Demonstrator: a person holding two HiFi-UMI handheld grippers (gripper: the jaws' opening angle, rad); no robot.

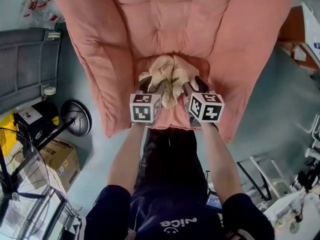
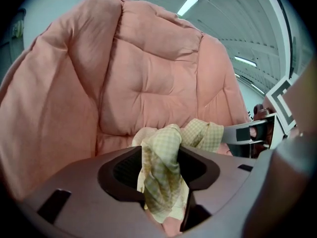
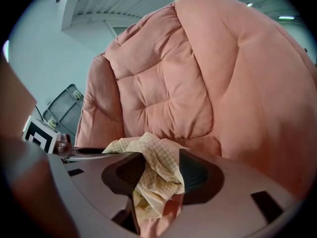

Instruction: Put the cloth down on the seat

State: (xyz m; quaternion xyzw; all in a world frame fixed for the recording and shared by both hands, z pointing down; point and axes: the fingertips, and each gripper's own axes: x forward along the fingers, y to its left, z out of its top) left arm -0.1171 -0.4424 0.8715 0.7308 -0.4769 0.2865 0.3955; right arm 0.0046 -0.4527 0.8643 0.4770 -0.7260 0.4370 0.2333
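Note:
A crumpled cream checked cloth (image 1: 170,74) lies bunched on the seat (image 1: 173,116) of a pink padded armchair (image 1: 175,19). My left gripper (image 1: 152,86) and right gripper (image 1: 195,87) reach into it side by side from the front edge. In the left gripper view a fold of the cloth (image 2: 163,177) hangs loose in the wide gap between the jaws, with the right gripper (image 2: 247,135) alongside. The right gripper view shows the same: the cloth (image 3: 156,175) drapes between spread jaws that do not press on it. Both grippers stand open.
The armchair's thick arms (image 1: 100,74) rise on both sides of the seat. On the floor at left are a grey panel (image 1: 25,64), a black round stand (image 1: 77,116), a cardboard box (image 1: 62,159) and a wire fan (image 1: 20,189). White equipment (image 1: 295,204) stands at the lower right.

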